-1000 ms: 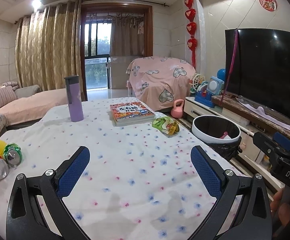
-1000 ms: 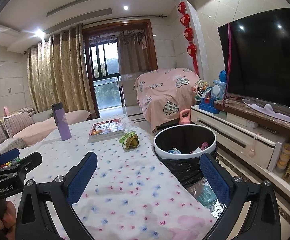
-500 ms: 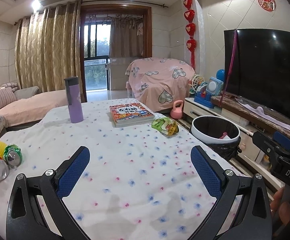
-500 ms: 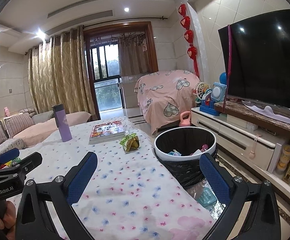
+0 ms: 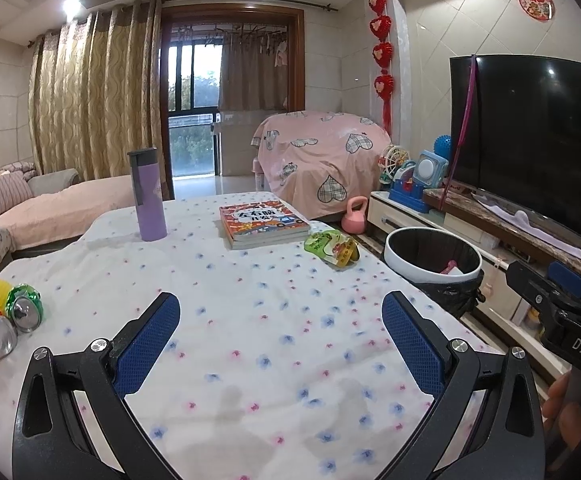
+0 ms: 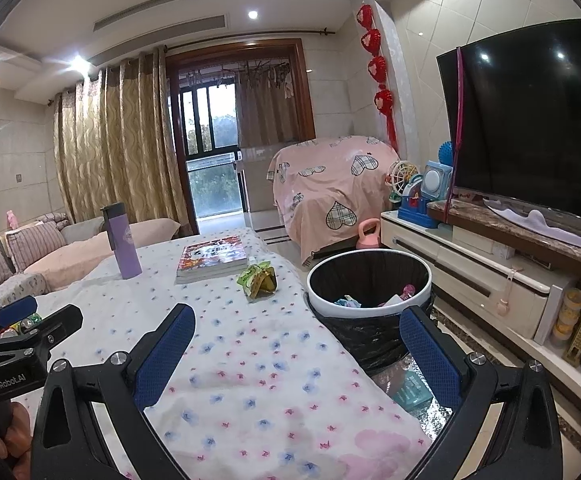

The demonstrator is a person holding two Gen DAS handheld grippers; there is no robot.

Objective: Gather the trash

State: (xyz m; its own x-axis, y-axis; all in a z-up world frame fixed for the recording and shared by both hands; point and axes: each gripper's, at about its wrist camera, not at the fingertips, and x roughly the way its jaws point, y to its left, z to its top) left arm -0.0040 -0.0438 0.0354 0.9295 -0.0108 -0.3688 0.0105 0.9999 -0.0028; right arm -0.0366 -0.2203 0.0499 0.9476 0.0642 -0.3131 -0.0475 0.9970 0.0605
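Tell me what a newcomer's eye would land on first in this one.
Probably the two open grippers, left and right, both empty above the flowered tablecloth. Next, the green snack wrapper near the table's right edge, close to the black-lined bin, and the crushed cans at far left.

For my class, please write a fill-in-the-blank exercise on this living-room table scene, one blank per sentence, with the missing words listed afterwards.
1. The snack wrapper lies on the table between the bin and the ____.
2. The bottle standing on the table is coloured ____.
3. The crushed cans lie at the table's ____ edge in the left wrist view.
4. Both the left gripper and the right gripper are ____ and hold nothing.

Missing words: book; purple; left; open
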